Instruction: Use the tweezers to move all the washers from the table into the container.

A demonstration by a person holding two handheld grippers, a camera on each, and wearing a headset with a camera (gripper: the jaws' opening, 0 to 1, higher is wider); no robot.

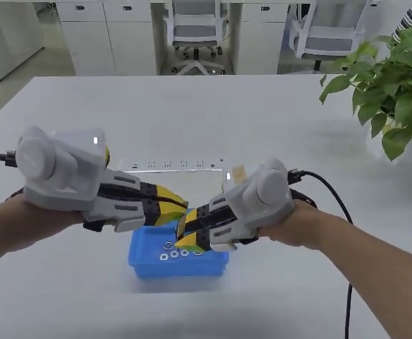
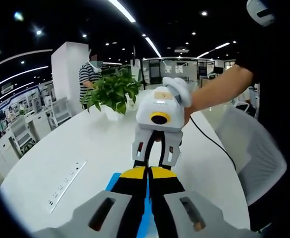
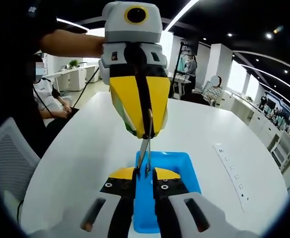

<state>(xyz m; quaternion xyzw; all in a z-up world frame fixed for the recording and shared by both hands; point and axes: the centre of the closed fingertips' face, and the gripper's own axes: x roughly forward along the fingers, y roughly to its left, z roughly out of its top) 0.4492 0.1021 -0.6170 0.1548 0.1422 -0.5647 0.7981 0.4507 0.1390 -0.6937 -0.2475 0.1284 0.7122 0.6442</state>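
Centring the tweezers (image 3: 146,148) over the container (image 1: 178,272) looks like the heart of this step. In the head view the left gripper (image 1: 183,210) and the right gripper (image 1: 180,236) meet tip to tip directly above the container. Several washers (image 1: 174,253) already lie on its floor just below the right gripper's tips. Any release should therefore be a slow easing with the points low inside the walls, lest a washer bounce out onto the surface (image 1: 276,120). In the left gripper view, that gripper's yellow-tipped jaws stand pressed nearly together, the right gripper faces them head-on just beyond, and a sliver of blue shows beneath the tips. In the right gripper view, the tweezers hang from the left gripper's closed jaws, which appear clamped on their upper end. From there they run down into the narrow gap between the right gripper's own jaws; whether those jaws press the blades cannot be told. Squeezing evenly on both blades, without twisting, would probably serve best. The tweezers are thin bright metal, tapering to fine points, likely springy and slippery to grip. The container is a shallow rectangular tray of smooth blue plastic with rounded corners. The washers are small, flat, shiny metal rings, and the surface is pale, matte and plain.
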